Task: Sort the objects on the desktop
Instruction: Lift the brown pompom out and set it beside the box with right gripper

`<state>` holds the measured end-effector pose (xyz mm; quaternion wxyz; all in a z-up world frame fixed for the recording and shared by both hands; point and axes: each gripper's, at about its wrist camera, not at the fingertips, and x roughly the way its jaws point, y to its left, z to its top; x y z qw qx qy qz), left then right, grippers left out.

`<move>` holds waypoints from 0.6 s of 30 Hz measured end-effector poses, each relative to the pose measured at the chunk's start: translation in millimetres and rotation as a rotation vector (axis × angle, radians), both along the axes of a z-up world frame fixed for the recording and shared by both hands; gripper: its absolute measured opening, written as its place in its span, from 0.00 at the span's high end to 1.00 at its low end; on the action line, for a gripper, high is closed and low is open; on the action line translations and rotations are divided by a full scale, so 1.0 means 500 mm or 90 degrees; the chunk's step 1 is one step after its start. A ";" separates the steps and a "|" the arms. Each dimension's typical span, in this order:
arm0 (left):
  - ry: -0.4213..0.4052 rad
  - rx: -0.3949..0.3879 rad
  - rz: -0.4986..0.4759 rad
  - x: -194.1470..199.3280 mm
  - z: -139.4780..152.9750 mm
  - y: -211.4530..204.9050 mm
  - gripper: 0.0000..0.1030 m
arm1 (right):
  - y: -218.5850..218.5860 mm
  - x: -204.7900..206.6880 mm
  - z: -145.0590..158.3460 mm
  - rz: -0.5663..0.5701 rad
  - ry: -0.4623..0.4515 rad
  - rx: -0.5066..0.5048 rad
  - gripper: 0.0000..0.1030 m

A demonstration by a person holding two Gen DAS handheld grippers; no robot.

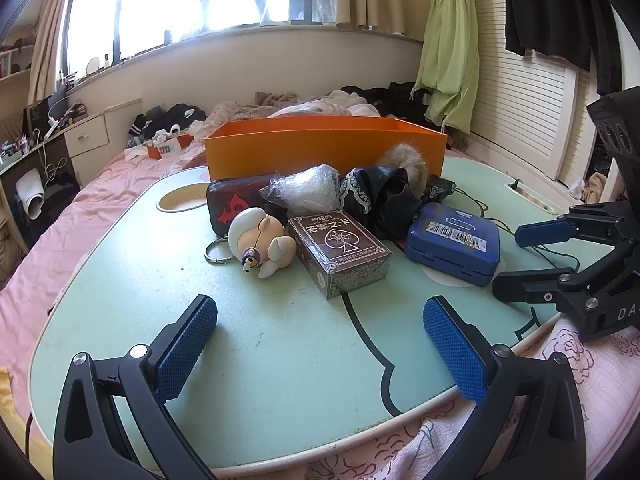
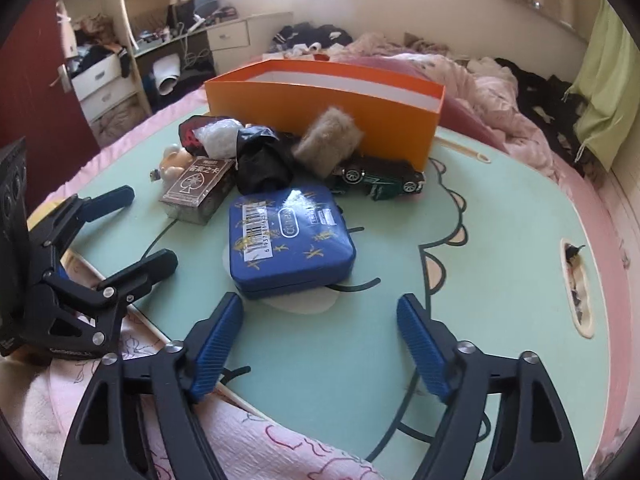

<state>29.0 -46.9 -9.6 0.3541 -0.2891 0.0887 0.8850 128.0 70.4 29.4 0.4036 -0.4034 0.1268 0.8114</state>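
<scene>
A scuffed blue rectangular tin (image 2: 291,240) with a barcode sticker lies on the mint-green tabletop (image 2: 500,300), just ahead of the right gripper (image 2: 320,344), fingers wide and empty; left gripper (image 1: 320,356) likewise. One orange cardboard box (image 2: 320,120), one brown card pack (image 2: 198,188), one green toy car (image 2: 380,178).

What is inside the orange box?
Only the white inner wall of the orange box shows, with no object above its rim. Its front wall hides the floor, so contents cannot be ruled out.

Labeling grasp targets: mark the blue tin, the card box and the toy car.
blue tin (image 2: 291,236): right wrist view, centre of its lid.
card box (image 1: 338,240): left wrist view, top face at the spade print.
toy car (image 2: 380,178): right wrist view, its green side between the wheels.
</scene>
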 end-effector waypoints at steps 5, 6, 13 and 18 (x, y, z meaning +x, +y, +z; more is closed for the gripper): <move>0.000 0.000 0.000 -0.001 0.000 -0.001 0.00 | 0.009 0.009 -0.004 -0.009 0.003 -0.002 0.10; 0.000 0.000 0.000 0.000 0.000 0.000 0.00 | 0.009 0.009 -0.003 -0.009 0.004 -0.003 0.09; -0.008 -0.005 -0.008 -0.004 0.001 0.000 0.00 | 0.006 0.004 -0.004 -0.001 0.001 -0.006 0.04; -0.040 -0.038 -0.018 -0.017 0.010 0.010 0.00 | 0.006 0.005 -0.004 0.000 0.002 -0.006 0.04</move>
